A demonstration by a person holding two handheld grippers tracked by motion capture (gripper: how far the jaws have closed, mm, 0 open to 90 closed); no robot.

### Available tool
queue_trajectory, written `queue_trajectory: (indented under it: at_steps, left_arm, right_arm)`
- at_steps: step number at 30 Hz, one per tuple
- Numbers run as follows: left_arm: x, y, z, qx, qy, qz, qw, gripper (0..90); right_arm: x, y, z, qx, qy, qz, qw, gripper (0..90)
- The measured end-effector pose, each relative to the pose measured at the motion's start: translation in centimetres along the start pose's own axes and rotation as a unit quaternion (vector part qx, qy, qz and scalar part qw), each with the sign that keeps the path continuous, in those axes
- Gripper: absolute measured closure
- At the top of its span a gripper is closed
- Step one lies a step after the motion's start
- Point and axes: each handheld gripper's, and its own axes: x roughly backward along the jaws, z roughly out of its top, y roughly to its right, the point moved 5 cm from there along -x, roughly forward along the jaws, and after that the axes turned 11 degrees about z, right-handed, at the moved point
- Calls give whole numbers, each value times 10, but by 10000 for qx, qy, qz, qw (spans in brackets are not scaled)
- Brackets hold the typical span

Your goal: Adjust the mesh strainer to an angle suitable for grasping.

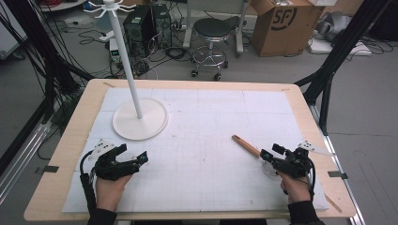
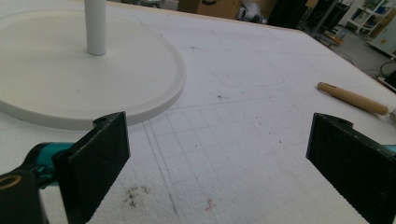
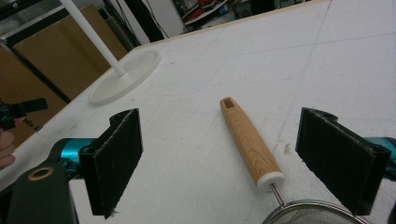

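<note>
A strainer lies at the table's right, its wooden handle pointing to the back left. Its mesh bowl sits under my right gripper. In the right gripper view that gripper is open, and the handle lies on the mat between and beyond its jaws, untouched, with the bowl's rim at the bottom. A white stand with a round base and a tall pole is at the back left. My left gripper is open and holds nothing, just in front of the base.
A white gridded mat covers the wooden table. Beyond the far edge are a stool, a cardboard box and computer gear. Black frame posts flank the table.
</note>
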Motion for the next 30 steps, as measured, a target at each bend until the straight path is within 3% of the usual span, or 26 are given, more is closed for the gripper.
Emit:
queue_trajectory:
  at_steps: [30]
  left_arm:
    - [-2, 2, -2, -136, -26, 92, 9999, 70]
  right_arm:
    - [-2, 0, -2, -18, -109, 71, 9999, 156]
